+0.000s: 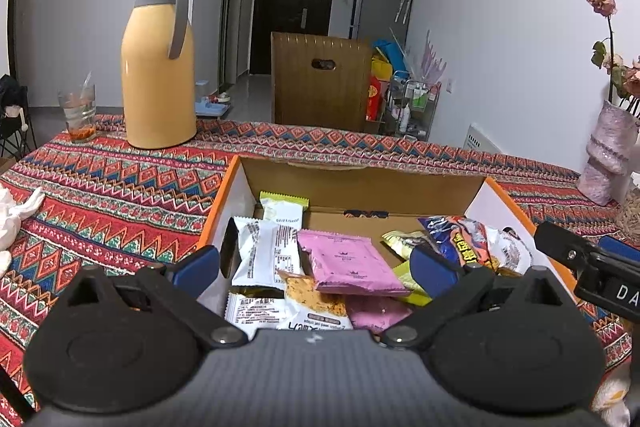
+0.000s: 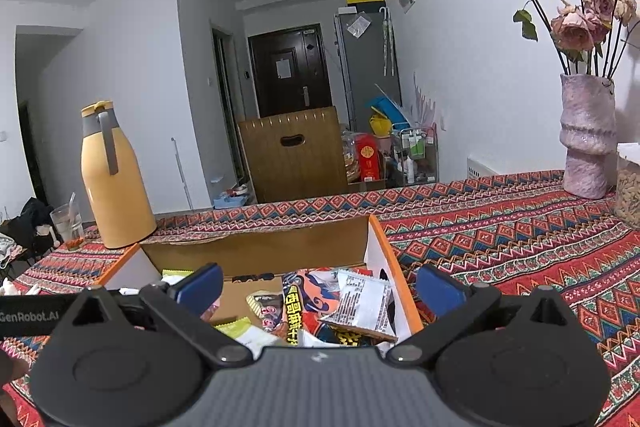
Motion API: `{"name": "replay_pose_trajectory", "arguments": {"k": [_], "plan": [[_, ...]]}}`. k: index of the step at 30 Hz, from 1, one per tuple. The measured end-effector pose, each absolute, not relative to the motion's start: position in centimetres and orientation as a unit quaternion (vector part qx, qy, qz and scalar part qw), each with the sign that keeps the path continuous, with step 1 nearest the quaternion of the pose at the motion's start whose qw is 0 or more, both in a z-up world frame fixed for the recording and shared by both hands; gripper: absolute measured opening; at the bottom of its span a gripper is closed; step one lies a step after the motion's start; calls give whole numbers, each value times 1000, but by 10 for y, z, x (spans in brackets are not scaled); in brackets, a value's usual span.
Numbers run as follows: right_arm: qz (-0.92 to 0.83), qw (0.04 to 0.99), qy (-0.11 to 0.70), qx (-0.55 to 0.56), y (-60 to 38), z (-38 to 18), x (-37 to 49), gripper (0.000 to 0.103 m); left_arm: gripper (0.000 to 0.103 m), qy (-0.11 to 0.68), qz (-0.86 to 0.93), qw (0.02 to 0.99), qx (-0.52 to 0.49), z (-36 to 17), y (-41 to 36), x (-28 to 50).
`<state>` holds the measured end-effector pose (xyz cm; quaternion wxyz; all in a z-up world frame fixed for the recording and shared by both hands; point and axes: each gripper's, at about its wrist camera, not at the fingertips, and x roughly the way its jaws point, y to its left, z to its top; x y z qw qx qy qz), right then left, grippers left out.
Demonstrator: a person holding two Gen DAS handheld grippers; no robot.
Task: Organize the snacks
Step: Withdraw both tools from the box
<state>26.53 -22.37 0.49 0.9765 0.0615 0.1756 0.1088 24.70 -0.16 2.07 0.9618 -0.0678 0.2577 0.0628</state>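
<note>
Both grippers, left (image 1: 316,263) and right (image 2: 318,287), gape empty over the snack-filled cardboard box (image 1: 360,183), apparently touching nothing.

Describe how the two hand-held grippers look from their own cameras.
Both look alike. The left hand-held gripper and the right hand-held gripper each have blue finger pads on black linkage arms, two round black housings and a grey ribbed body. White lettering on a black bar at the right view's left edge reads GenRobot.AI. No cables or sleeves show.
</note>
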Motion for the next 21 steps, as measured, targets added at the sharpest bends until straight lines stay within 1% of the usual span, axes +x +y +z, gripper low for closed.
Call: {"name": "replay_pose_trajectory", "arguments": {"k": [12, 21], "plan": [[105, 983, 147, 41, -223, 33, 231, 103, 103, 251, 68, 963, -64, 44, -10, 224], [98, 981, 164, 30, -228, 33, 190, 103, 103, 264, 64, 961, -53, 44, -10, 188]]}}
